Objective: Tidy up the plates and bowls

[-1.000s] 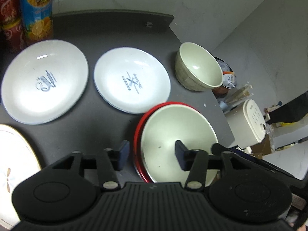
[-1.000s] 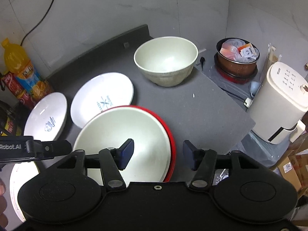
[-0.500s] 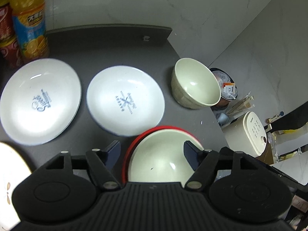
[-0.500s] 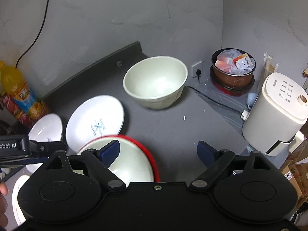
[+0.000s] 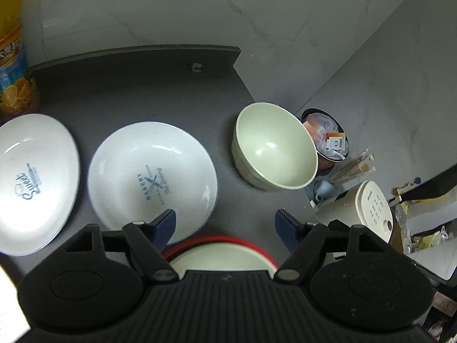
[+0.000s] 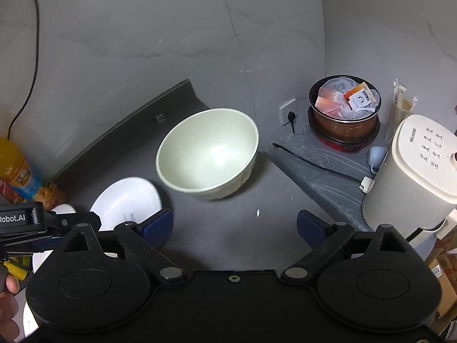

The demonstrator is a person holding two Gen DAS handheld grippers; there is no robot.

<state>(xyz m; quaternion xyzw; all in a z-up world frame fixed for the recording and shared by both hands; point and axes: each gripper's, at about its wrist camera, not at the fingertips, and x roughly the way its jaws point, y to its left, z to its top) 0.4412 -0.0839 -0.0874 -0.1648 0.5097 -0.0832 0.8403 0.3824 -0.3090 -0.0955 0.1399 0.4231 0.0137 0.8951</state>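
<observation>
A deep cream bowl (image 5: 275,147) (image 6: 208,155) stands near the right edge of the dark grey table (image 5: 137,91). Left of it lie two white plates, one printed "Bakery" (image 5: 151,178) (image 6: 128,203) and one printed "Sweet" (image 5: 31,180). A second cream bowl (image 5: 221,258) rests inside a red-rimmed plate (image 5: 217,239), mostly hidden under my left gripper (image 5: 225,225). That gripper hovers open above it, holding nothing. My right gripper (image 6: 234,225) is also open and empty, raised in front of the deep bowl.
An orange juice bottle (image 5: 12,54) (image 6: 17,171) stands at the table's back left. Beyond the right edge sit a white rice cooker (image 6: 414,171), a brown pot with packets (image 6: 344,111) and a wall socket with a cable (image 6: 288,110). A hand (image 6: 7,305) shows at the lower left.
Both grippers opened wide and pulled up and back from the cream bowl in the red plate, which now lies almost out of sight under them. The deep bowl looms larger.
</observation>
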